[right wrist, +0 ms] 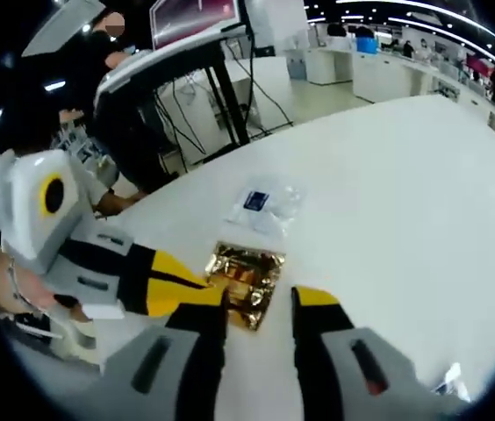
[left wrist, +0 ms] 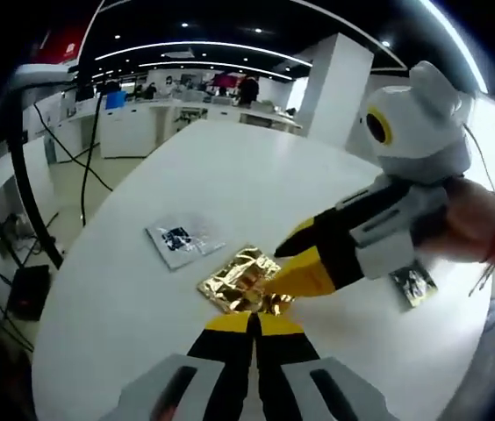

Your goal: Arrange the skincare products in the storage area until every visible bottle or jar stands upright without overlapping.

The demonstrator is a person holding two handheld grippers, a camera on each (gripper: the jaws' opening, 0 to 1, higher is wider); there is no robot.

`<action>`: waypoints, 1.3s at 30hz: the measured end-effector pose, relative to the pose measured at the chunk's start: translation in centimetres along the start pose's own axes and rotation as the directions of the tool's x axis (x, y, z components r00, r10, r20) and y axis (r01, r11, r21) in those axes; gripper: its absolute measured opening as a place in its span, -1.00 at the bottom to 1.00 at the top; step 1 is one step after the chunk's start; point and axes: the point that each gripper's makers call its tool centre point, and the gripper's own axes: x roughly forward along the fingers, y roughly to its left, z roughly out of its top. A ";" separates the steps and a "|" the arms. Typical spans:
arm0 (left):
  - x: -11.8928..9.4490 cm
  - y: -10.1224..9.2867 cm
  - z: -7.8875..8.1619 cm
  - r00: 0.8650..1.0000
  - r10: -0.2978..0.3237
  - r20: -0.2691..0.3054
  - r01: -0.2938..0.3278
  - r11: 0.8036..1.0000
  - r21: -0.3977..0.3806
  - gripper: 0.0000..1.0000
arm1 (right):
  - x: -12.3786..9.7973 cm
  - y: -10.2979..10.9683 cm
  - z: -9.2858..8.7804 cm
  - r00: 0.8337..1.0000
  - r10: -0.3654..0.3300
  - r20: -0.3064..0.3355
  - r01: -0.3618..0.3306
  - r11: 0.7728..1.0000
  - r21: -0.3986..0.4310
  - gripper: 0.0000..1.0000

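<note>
In the left gripper view, a round white table [left wrist: 142, 289] carries three flat sachets. Toward its left side lies a clear sachet with a dark printed patch [left wrist: 180, 239], well apart from the near edge. Just right of it, near the middle of the tabletop, lies a crinkled gold foil sachet [left wrist: 239, 279]. The left gripper [left wrist: 253, 320] rises from the bottom with its yellow-tipped jaws pressed together, their tips at the near edge of the gold foil sachet; whether they pinch its rim cannot be told. The right gripper [left wrist: 293, 261] comes in from the right, held by a hand [left wrist: 476, 224], its yellow tips lying on the right side of the gold sachet. Further right, near the table's right edge, a small dark-and-gold sachet [left wrist: 413, 284] lies partly under that gripper's body.

In the right gripper view, the left gripper [right wrist: 202, 282] enters from the left and touches the gold foil sachet [right wrist: 246, 281]. The right gripper [right wrist: 261, 307] has its jaws spread, the foil between and just beyond them. The clear sachet [right wrist: 263, 206] lies just beyond the foil.
</note>
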 end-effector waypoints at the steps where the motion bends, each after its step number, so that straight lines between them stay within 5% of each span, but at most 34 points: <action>1: 0.0 0.0 0.0 1.000 -0.001 -0.001 0.001 1.000 0.007 -0.99 | 0.1 0.2 0.2 1.000 0.004 -0.001 -0.004 1.000 0.007 -0.42; 4: 0.1 0.1 0.1 1.000 -0.004 -0.005 0.004 1.000 0.017 -0.99 | 0.2 1.3 0.5 0.998 0.061 0.008 -0.061 0.998 -0.001 -0.46; 9: 0.1 0.2 0.1 1.000 -0.017 -0.003 0.017 1.000 0.005 -0.99 | 0.2 1.1 0.1 0.998 0.058 0.002 -0.058 0.998 0.002 -0.52; 15: 0.2 0.2 0.0 0.999 -0.019 -0.035 0.020 0.999 0.030 -0.99 | 0.0 1.2 -0.1 0.991 0.133 0.008 -0.132 0.976 0.173 -0.59; 23: 0.3 0.0 0.0 0.999 -0.024 -0.043 0.025 0.999 0.037 -0.99 | -0.7 1.5 0.0 0.987 0.156 0.033 -0.159 0.975 0.156 -0.64; 25: 0.3 -0.1 0.0 0.999 -0.020 -0.051 0.023 0.998 0.058 -0.99 | -1.0 2.3 0.7 0.975 0.208 0.072 -0.218 0.954 0.207 -0.74; 27: 0.4 -0.1 0.0 0.998 -0.017 -0.056 0.021 0.997 0.073 -0.99 | -1.0 3.3 0.2 0.965 0.261 0.036 -0.262 0.931 0.255 -0.80; 29: 0.3 -0.1 0.0 0.998 -0.016 -0.058 0.020 0.997 0.078 -0.99 | -0.3 2.7 0.0 0.982 0.187 0.026 -0.189 0.970 0.155 -0.80; 39: 0.3 0.0 0.0 0.999 -0.017 -0.039 0.020 0.998 0.067 -0.99 | 0.0 3.7 -0.2 0.983 0.182 0.004 -0.181 0.976 0.123 -0.80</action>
